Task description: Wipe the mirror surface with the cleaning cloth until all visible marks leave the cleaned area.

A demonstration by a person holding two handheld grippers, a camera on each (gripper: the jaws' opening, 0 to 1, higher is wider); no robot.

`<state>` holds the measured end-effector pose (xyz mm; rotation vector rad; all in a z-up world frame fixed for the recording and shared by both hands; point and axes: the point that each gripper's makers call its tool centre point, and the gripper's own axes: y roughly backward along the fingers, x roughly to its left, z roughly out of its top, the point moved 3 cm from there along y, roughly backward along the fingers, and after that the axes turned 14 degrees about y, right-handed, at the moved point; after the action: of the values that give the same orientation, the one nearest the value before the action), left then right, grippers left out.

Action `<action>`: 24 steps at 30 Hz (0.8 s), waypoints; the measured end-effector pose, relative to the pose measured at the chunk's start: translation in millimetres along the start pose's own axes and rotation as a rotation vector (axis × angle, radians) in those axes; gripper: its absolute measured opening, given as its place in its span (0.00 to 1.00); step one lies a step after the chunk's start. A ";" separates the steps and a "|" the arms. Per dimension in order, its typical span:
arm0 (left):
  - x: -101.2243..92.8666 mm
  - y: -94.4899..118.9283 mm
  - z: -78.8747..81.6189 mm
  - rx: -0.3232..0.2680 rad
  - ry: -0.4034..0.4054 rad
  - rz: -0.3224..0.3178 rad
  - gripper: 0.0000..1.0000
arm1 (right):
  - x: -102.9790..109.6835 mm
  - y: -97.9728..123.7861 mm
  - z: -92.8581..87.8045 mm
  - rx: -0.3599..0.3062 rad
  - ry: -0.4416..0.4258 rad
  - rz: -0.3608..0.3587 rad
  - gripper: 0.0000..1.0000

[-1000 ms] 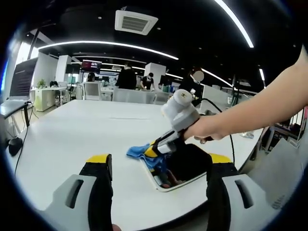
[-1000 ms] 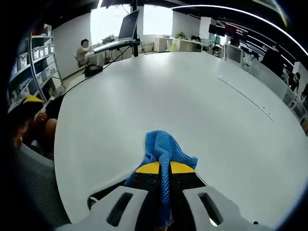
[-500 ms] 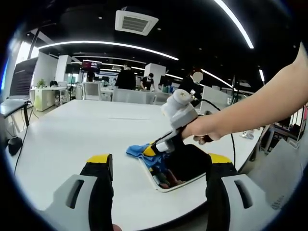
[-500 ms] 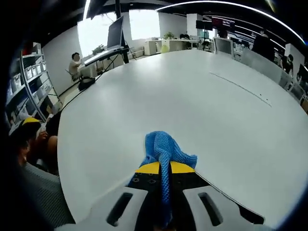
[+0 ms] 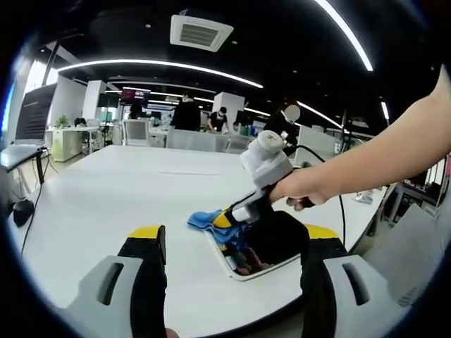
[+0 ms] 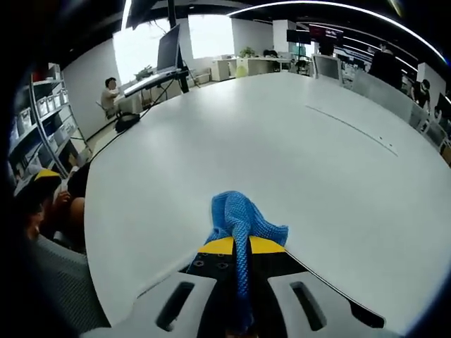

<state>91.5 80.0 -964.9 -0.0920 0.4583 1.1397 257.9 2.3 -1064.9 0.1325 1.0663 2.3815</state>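
Note:
A white-framed mirror (image 5: 262, 243) lies flat on the white table (image 5: 113, 190) near its front edge, its glass dark with reflections. My right gripper (image 5: 227, 220), held by a hand (image 5: 303, 189), is shut on a blue cleaning cloth (image 5: 209, 220) and presses it on the mirror's far left corner. In the right gripper view the cloth (image 6: 243, 222) bunches ahead of the yellow-tipped fingers (image 6: 220, 246), with the mirror's edge (image 6: 324, 285) under them. My left gripper (image 5: 230, 243) stands open and apart before the mirror, holding nothing.
The large white table (image 6: 282, 141) stretches far ahead. Chairs, desks and several people stand beyond it. A cable (image 5: 337, 204) runs from the right gripper. A seated person (image 6: 109, 88) is at a desk with a monitor (image 6: 169, 46).
The right gripper with the cloth has shifted slightly right along the mirror's far edge. The left gripper has not moved.

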 end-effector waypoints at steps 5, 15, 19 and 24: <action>0.1 -0.1 0.2 -0.002 0.000 -0.002 0.76 | -3.0 4.3 -4.3 0.002 -0.015 -0.008 0.00; -0.1 -0.3 0.2 -0.004 0.002 -0.007 0.75 | -8.4 15.7 -14.8 0.013 -0.026 -0.022 0.00; -0.1 -0.1 0.3 -0.005 0.002 -0.005 0.75 | -11.1 19.7 -19.0 0.015 -0.037 -0.029 0.00; 0.1 0.2 0.4 -0.007 0.002 -0.004 0.76 | -16.2 24.2 -25.4 0.018 -0.046 -0.039 0.00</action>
<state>91.5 80.3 -964.6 -0.1001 0.4555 1.1373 254.2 -36.1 -1063.0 0.1703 1.0598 2.3230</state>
